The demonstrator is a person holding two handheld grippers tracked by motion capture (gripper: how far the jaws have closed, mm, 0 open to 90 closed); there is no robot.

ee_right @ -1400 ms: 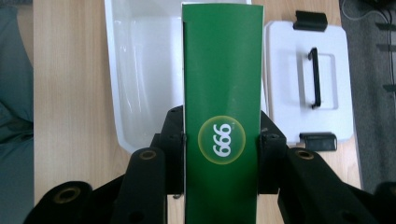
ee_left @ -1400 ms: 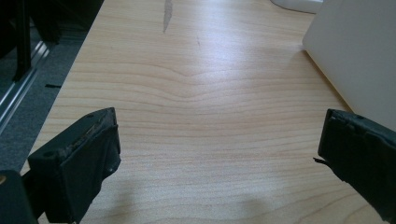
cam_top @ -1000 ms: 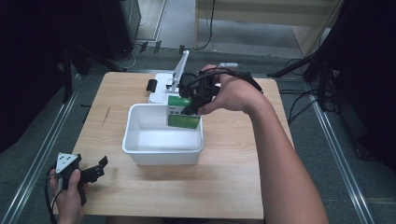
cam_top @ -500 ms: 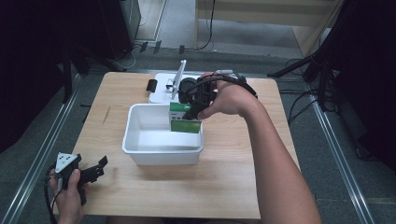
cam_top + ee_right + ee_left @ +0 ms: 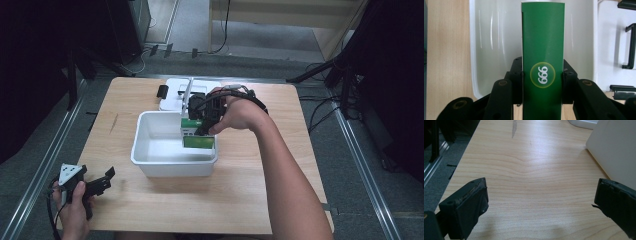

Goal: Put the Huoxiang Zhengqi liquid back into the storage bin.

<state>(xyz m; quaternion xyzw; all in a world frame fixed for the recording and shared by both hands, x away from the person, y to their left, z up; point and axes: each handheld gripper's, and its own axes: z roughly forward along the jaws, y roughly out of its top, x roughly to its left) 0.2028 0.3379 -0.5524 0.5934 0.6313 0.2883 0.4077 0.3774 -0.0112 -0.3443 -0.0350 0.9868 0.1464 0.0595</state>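
A green box [image 5: 543, 62] with a white "999" badge is clamped between the jaws of my right gripper [image 5: 542, 75]. In the high view the green box [image 5: 198, 138] hangs inside the white tub [image 5: 145, 161] at its right end, with my right gripper [image 5: 204, 114] above it, pointing down. My left gripper [image 5: 102, 181] rests at the table's front left corner, held by a hand. In the left gripper view its jaws stand wide apart with only bare wood between them [image 5: 541, 195].
A white device with a raised lid [image 5: 186, 93] and a small black object [image 5: 162, 91] sit behind the tub. The tub's outer wall [image 5: 616, 152] shows at the right of the left gripper view. A metal rail [image 5: 45, 160] runs along the table's left side.
My right gripper has sunk with the green box, which now reaches down inside the tub. The left gripper has stayed where it was.
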